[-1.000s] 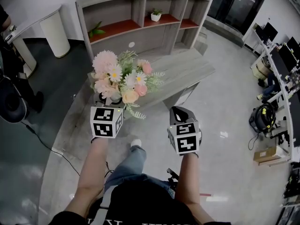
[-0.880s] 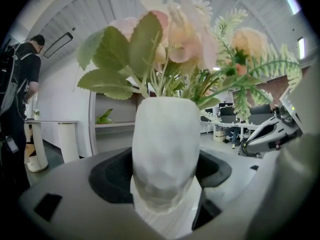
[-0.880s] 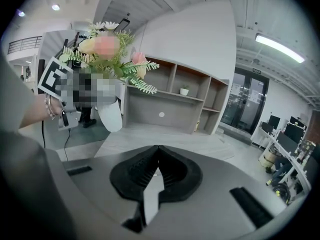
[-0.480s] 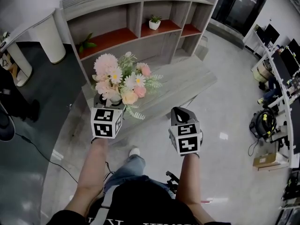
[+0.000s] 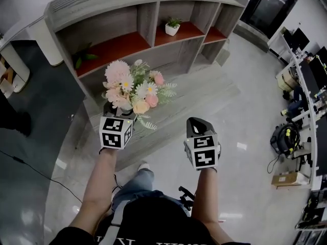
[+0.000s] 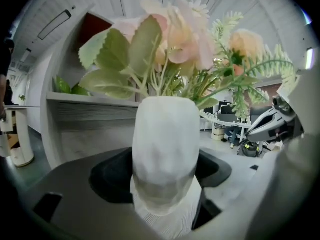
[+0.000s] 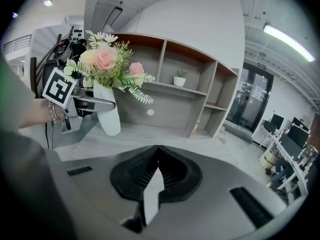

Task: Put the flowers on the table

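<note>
The left tongs [image 5: 119, 117] hold a white vase [image 6: 165, 149]. Their two dark jaws stand wide apart and press on the vase from both sides, low on its body. The vase stands almost straight up and leans just a bit. Out of its top comes a bunch of flowers [image 5: 134, 88]: pink ones, peach ones, white daisies with yellow middles and green ferny leaves.

The vase is up in the air. It is not on the table [image 5: 204, 93] yet. In the head view the flowers show in front of the left end of the table. The table is long and low and made of gray wood.

The right tongs [image 5: 196, 122] are on the near side of the table, over the pale floor [image 5: 245, 177]. Their jaws are shut tight together, and nothing is between them. They point at the table.

Behind the table stands a big gray shelf [image 5: 127, 14] with red-brown boards. A little plant in a white pot [image 5: 173, 27] sits on it, behind the middle of the table. A green leafy plant [image 5: 82, 61] sits on it too, behind the left end of the table. On the near side of the table, the person's white shoe [image 5: 144, 166] is on the floor.
</note>
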Available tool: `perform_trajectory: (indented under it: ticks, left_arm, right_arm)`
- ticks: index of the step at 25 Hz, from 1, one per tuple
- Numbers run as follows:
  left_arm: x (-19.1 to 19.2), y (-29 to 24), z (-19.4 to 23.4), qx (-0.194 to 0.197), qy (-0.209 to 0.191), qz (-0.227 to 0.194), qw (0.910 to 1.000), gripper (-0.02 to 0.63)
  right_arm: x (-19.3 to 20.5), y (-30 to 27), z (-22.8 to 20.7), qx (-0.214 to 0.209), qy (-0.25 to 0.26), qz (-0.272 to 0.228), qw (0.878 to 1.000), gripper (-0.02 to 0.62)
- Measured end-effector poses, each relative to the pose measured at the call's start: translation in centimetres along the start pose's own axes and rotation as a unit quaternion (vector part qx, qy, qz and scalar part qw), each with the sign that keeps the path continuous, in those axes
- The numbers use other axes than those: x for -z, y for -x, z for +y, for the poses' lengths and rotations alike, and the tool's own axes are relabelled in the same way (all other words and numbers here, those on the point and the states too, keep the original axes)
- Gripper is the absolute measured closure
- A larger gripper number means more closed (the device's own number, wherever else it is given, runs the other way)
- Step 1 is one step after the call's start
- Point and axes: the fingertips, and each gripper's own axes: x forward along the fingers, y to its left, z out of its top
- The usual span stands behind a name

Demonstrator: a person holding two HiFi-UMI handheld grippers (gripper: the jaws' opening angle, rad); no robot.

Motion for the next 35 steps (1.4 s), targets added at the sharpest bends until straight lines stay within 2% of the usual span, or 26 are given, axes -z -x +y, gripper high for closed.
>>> perform_trajectory:
  ticks: [18,25,35]
  left_arm:
    - [7.3,-6.3,0.9,0.041,0.016,0.036,0.9984,0.252]
    - [9.2,-7.4,0.8,0.051,-0.002,0.038,0.9980,0.252]
    - [11.1,-8.7,0.8,0.060,0.001,0.048,0.9970,0.252]
  right_arm:
    - [2.3,-5.7,-0.8,-0.009,-0.016,0.038,0.999,0.580]
    - [2.7,-7.0,0.2,-0.019,-0.006,0.044,0.999,0.580]
    - [3.3,-7.5,-0.3,-0.011,-0.012,0.054,0.998,0.580]
